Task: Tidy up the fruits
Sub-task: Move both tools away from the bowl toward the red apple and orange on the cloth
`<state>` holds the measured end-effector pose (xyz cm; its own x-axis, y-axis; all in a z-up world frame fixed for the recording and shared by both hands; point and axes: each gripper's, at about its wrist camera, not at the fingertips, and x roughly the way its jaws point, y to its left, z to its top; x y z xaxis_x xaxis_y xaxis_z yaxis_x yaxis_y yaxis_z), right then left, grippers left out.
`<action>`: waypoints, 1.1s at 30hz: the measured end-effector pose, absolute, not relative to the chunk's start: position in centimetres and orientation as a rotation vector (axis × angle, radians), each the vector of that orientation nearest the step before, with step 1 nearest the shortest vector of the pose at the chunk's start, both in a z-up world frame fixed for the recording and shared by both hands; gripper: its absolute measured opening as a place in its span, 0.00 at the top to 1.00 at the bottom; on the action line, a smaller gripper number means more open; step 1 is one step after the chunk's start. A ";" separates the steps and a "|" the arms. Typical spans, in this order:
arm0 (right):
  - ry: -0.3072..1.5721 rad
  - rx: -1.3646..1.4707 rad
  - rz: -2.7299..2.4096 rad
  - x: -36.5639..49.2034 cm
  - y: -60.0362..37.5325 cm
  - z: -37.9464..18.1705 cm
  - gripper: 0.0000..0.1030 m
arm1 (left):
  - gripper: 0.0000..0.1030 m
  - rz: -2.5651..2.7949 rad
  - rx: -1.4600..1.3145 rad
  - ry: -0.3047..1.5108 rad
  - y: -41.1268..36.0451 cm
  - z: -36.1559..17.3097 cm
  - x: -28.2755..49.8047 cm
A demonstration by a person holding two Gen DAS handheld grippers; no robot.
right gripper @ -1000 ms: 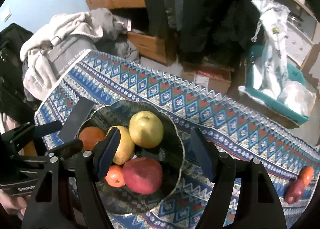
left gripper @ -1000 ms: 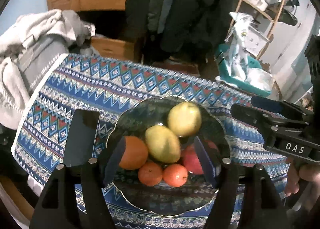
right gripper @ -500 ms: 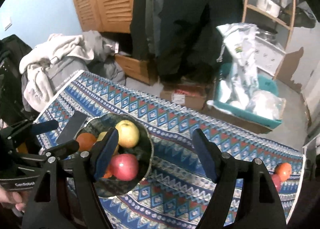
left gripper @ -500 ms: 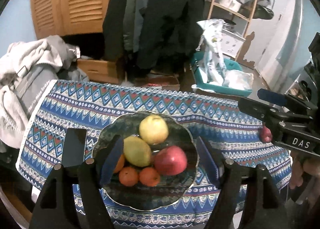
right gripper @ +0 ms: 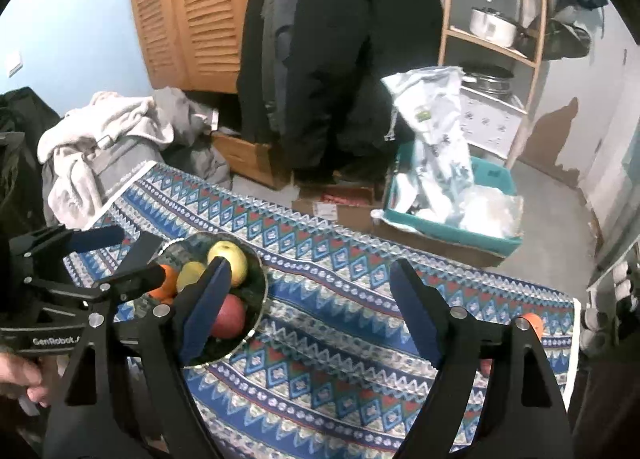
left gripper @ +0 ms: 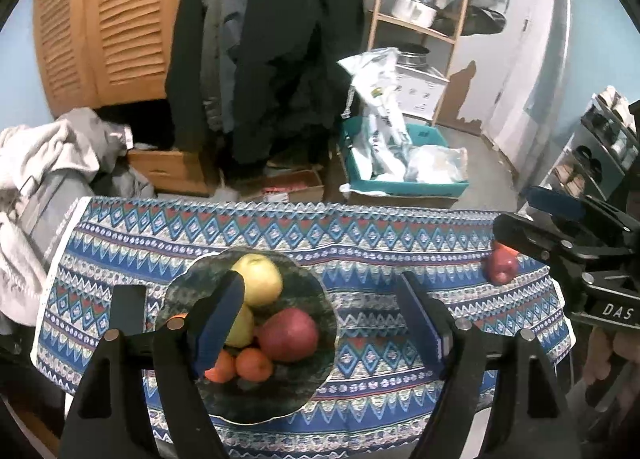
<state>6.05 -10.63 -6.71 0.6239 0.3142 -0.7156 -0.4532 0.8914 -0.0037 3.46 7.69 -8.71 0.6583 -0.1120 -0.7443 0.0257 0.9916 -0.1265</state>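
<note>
A dark scalloped plate (left gripper: 316,371) on the patterned tablecloth holds a yellow apple (left gripper: 260,279), a lemon-like yellow fruit (left gripper: 242,327), a red apple (left gripper: 288,335) and small oranges (left gripper: 254,365). The plate also shows in the right wrist view (right gripper: 260,291). A loose red apple (left gripper: 502,267) lies at the cloth's right end, with an orange (right gripper: 534,323) beside it, partly hidden. My left gripper (left gripper: 320,315) is open and empty above the plate. My right gripper (right gripper: 310,307) is open and empty over the cloth's middle.
The tablecloth (left gripper: 380,243) covers a small table with edges all round. A black flat object (left gripper: 128,309) lies left of the plate. Behind are laundry (left gripper: 36,163), hanging coats (left gripper: 272,39), a teal bin of bags (left gripper: 400,171) and wooden shelves (right gripper: 496,39).
Both grippers have pulled back and up from the plate, so more of the table and room shows. The loose fruit at the right end has come into the left view. Both stay open.
</note>
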 end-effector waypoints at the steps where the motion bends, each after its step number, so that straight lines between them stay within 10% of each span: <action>1: 0.780 -0.187 0.440 5.9 -11.2 -6.6 0.20 | 0.23 -0.084 -0.103 0.849 7.3 -8.6 3.5; 33: 0.873 -0.027 0.172 5.5 -30.1 -10.2 0.20 | 0.16 -0.237 0.089 0.945 -8.1 -10.4 7.5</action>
<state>5.54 -30.08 -10.20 0.6300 0.1390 -0.7641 -0.1610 0.9859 0.0465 7.49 -8.14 -10.44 0.5624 -0.1623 -0.8108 0.2397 0.9704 -0.0279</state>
